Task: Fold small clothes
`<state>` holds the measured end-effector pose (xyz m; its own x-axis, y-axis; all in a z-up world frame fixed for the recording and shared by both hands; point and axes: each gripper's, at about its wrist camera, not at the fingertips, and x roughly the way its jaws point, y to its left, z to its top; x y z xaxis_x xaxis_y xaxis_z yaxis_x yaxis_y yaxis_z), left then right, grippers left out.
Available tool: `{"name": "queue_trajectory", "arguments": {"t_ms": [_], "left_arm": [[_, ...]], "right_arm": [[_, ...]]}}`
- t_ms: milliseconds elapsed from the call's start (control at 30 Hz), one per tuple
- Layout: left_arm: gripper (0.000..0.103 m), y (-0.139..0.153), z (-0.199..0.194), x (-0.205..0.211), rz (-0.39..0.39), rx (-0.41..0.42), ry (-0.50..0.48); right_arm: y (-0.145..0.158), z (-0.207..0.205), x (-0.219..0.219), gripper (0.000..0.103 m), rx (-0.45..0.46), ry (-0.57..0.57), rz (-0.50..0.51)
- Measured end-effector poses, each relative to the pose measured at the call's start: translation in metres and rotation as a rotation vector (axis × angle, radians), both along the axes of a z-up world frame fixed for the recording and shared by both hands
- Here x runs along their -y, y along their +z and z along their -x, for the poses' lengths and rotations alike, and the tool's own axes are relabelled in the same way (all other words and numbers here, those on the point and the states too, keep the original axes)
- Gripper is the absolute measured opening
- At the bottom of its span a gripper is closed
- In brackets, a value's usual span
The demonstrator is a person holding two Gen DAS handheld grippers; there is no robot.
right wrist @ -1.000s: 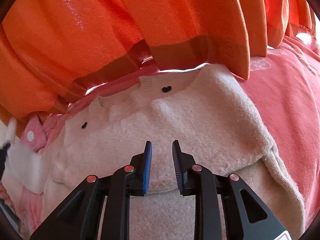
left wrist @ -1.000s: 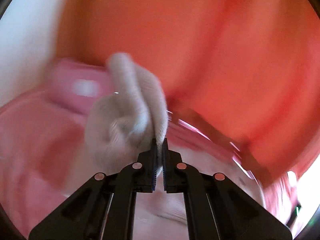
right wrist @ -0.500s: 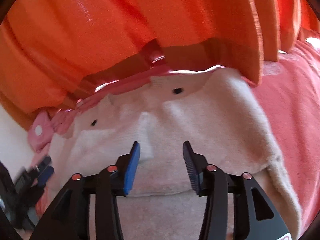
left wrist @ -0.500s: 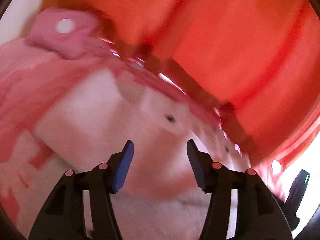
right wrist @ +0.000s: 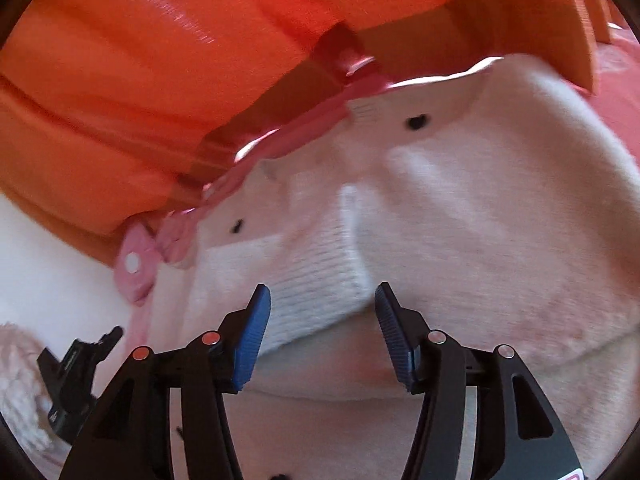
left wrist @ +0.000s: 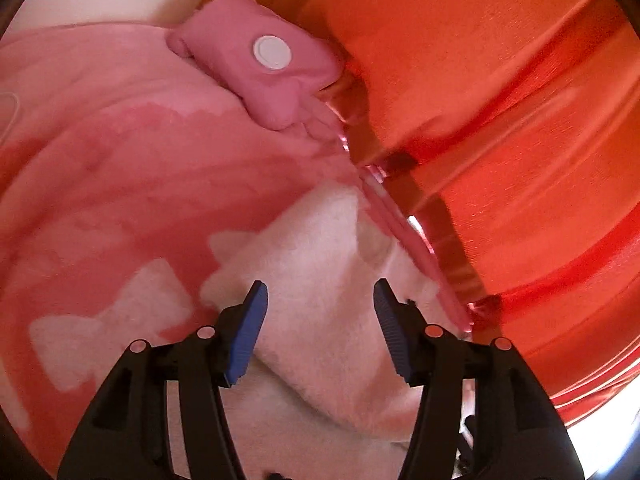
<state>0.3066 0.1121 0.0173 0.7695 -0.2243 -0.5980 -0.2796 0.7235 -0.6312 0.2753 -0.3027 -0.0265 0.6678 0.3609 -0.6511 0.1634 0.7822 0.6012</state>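
The cream sweater (right wrist: 460, 216) runs out of frame below; its far edge is blurred.

No readable text, label, brand or number is showing in either view. The white round disc (left wrist: 272, 52) on the pink plush piece (left wrist: 256, 68) is showing a blank face — no print on it — and the same goes for its smaller appearance in the right wrist view. The cream sweater (right wrist: 460, 208) is carrying only small dark button-like dots, no lettering. At the bottom right edge of the right wrist view, a red mark (right wrist: 576, 474) is peeking out on the right claw's (right wrist: 320, 340) frame — it is cut off by the picture's rim and cannot be read.
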Motion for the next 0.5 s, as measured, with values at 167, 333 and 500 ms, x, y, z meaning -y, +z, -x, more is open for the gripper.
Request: {"name": "queue_trajectory", "arguments": {"t_ms": [167, 333, 500], "left_arm": [[0.042, -0.024, -0.014, -0.001, 0.034, -0.088, -0.025], [0.002, -0.026, -0.018, -0.007, 0.066, -0.085, -0.06], [0.002, -0.024, -0.016, 0.004, 0.067, -0.083, -0.086]], "right_arm": [[0.01, -0.007, -0.007, 0.006, 0.058, 0.019, 0.015], [0.093, 0.034, 0.009, 0.005, 0.361, 0.015, 0.068], [0.03, 0.016, 0.044, 0.005, 0.031, -0.158, 0.234]]}}
